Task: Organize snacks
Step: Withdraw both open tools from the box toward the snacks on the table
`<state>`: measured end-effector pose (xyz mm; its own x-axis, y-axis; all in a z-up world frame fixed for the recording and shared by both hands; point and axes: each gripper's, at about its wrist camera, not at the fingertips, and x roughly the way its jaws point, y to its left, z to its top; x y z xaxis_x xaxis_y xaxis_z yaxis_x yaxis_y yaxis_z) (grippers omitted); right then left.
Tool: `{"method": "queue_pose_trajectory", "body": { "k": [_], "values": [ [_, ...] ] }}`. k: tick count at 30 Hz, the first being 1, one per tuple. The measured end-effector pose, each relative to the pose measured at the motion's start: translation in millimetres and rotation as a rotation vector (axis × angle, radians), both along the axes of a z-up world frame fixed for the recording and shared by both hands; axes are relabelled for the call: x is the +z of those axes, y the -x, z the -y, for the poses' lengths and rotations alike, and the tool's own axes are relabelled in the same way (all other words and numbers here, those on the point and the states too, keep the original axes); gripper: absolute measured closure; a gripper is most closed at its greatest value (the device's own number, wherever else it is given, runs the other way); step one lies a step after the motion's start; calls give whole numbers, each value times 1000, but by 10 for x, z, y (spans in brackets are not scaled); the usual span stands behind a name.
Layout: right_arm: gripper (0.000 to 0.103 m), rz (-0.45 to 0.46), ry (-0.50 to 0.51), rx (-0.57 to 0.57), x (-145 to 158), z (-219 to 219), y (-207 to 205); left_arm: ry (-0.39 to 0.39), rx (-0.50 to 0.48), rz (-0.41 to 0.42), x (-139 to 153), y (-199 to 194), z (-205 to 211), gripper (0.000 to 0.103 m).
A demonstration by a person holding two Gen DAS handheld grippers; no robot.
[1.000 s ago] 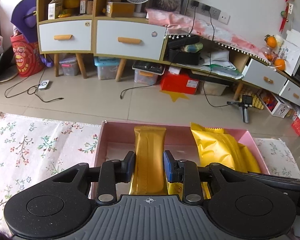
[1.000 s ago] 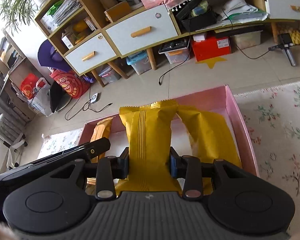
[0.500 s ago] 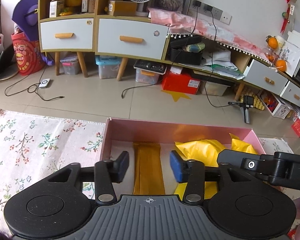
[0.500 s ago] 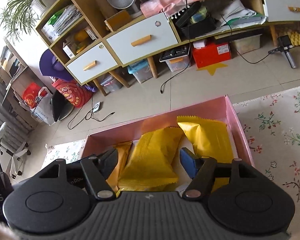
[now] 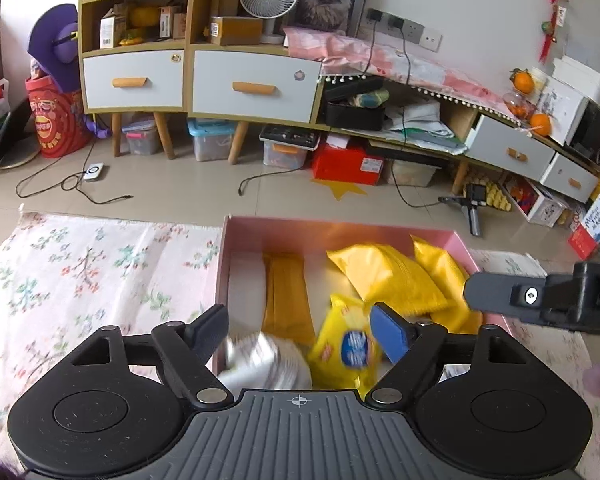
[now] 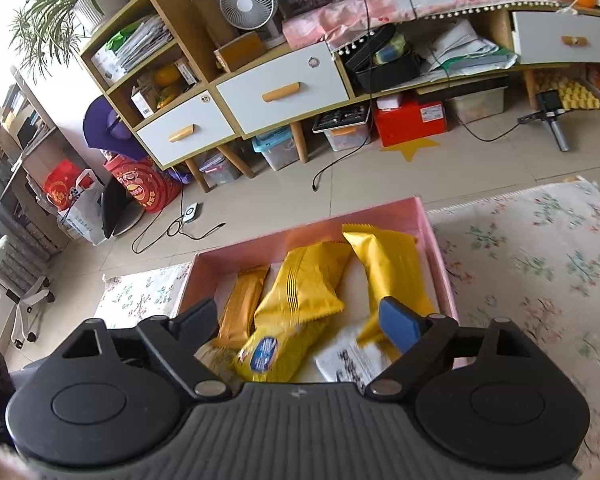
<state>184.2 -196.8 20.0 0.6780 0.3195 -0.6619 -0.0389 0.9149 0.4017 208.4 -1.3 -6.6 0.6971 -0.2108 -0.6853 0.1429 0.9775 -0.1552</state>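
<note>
A pink box (image 5: 244,236) (image 6: 440,248) on the floral cloth holds the snacks. In it lie a narrow gold bar (image 5: 286,296) (image 6: 242,306), two yellow packets (image 5: 384,276) (image 6: 304,284) (image 6: 396,268), a yellow packet with a blue label (image 5: 348,350) (image 6: 268,350) and a white-silver packet (image 5: 260,360) (image 6: 352,360). My left gripper (image 5: 302,328) is open and empty above the box's near end. My right gripper (image 6: 300,320) is open and empty over the box; its body shows at the right of the left wrist view (image 5: 540,296).
The floral cloth (image 5: 80,280) (image 6: 540,264) spreads on both sides of the box. Beyond it lie tiled floor with cables (image 5: 72,188), a cabinet with white drawers (image 5: 252,88), storage bins (image 5: 210,140) and a red box (image 5: 348,164).
Both grippers opened, let go of the gold bar and the yellow packet, and drew back. Both snacks now lie in the pink box, and nearer packets have come into view.
</note>
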Motion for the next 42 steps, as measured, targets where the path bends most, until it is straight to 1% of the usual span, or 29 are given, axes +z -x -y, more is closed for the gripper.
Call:
{"method": "queue_pose_trajectory", "body": {
  "k": [6, 11, 16, 18, 21, 24, 27, 29, 34, 35, 38, 41, 42],
  "values": [
    [7, -4, 29, -4, 47, -3, 268, -32, -7, -15, 61, 365, -34, 15],
    [5, -23, 51, -3, 43, -31, 426, -58, -7, -30, 82, 618, -94, 10],
    [4, -32, 105, -3, 42, -38, 594, -82, 7, -61, 57, 850, -205, 8],
    [3, -30, 110, -8, 32, -34, 668, -83, 13, -65, 33, 933, -266, 7],
    [2, -26, 118, 4, -6, -41, 762, -107, 13, -69, -30, 1037, -337, 7],
    [1, -19, 147, 27, -46, -49, 814, -125, -12, -64, -100, 1139, -397, 7],
    [0, 4, 193, 51, -87, -59, 874, -137, -56, -63, -157, 1202, -432, 7],
    [0, 18, 219, 61, -124, -63, 912, -144, -87, -48, -175, 1242, -442, 7],
    [1, 44, 268, 102, -273, -70, 1026, -131, -166, -15, -229, 1309, -477, 7],
    [1, 55, 284, 119, -302, -87, 1045, -131, -178, -8, -241, 1322, -488, 9],
    [7, 96, 332, 196, -378, -174, 1132, -121, -200, 13, -254, 1342, -536, 10],
    [19, 125, 353, 269, -409, -241, 1197, -104, -212, 30, -264, 1342, -591, 17],
    [25, 131, 355, 280, -408, -252, 1207, -97, -213, 33, -268, 1341, -611, 19]
  ]
}}
